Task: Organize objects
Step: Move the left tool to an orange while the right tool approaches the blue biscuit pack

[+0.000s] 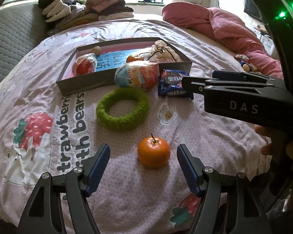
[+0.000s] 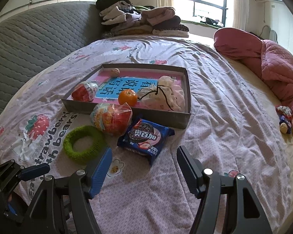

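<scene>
On the bed sheet (image 1: 195,62), printed with strawberries and bears, a mandarin (image 1: 154,149) with a short stem is seen lying by itself, in line with the gap of the left claw (image 1: 143,157). That claw is held wide, its blue pads (image 1: 99,163) kept clear of the fruit on both sides, and nothing is gripped. Beyond the mandarin a green knitted ring (image 1: 122,109) is laid flat. Farther back, a wrapped snack ball (image 1: 136,76) is propped against the front wall of a shallow grey box (image 1: 84,82), with a blue cookie packet (image 1: 172,85) just beside it. Inside the box a second mandarin (image 2: 127,97), a red wrapped ball (image 2: 84,91), a walnut (image 2: 114,72) and a pale drawstring pouch (image 2: 164,93) are kept on a pink and blue book cover (image 2: 119,83). The right claw (image 2: 143,167) is likewise held wide and empty above the sheet, near the cookie packet. Folded clothes (image 2: 138,21) and a pink quilt (image 2: 271,64) are piled at the far end of the bed.
</scene>
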Action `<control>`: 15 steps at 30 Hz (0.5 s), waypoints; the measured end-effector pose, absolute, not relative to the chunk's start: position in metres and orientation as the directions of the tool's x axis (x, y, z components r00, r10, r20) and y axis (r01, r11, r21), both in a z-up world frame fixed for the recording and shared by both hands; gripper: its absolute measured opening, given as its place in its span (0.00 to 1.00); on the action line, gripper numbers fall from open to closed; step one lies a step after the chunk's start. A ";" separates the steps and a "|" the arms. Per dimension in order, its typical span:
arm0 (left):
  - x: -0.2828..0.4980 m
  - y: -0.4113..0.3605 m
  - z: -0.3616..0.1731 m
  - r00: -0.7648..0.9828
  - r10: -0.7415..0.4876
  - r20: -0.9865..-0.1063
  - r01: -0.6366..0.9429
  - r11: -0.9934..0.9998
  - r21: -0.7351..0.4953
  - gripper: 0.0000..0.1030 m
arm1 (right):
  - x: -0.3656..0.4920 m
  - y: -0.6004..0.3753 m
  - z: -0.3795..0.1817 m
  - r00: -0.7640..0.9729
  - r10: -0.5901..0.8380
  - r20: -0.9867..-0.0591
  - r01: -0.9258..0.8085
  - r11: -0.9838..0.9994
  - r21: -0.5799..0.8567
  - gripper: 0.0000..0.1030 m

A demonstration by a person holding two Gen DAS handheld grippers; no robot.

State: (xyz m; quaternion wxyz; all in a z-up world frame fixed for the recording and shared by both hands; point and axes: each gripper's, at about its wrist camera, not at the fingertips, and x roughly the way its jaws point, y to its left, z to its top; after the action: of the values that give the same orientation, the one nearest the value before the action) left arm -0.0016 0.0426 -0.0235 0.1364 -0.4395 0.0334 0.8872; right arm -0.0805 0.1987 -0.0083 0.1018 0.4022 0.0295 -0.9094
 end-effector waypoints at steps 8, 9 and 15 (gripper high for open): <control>-0.004 0.045 -0.030 -0.575 0.221 -0.788 -0.274 -0.959 -0.069 0.70 | -0.086 0.198 -0.019 -0.650 -0.165 -0.742 0.201 -0.979 0.041 0.66; -0.005 0.045 -0.031 -0.575 0.222 -0.788 -0.273 -0.959 -0.071 0.70 | -0.088 0.199 -0.020 -0.650 -0.165 -0.742 0.197 -0.979 0.045 0.66; -0.008 0.049 -0.037 -0.572 0.215 -0.791 -0.275 -0.959 -0.062 0.70 | -0.096 0.201 -0.030 -0.638 -0.160 -0.753 0.177 -0.982 0.059 0.66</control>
State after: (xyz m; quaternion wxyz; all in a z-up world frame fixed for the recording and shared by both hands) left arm -0.0077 0.0485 -0.0367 0.1383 -0.4412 0.0337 0.8860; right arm -0.0964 0.2012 -0.0301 0.0933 0.4152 0.0102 -0.9049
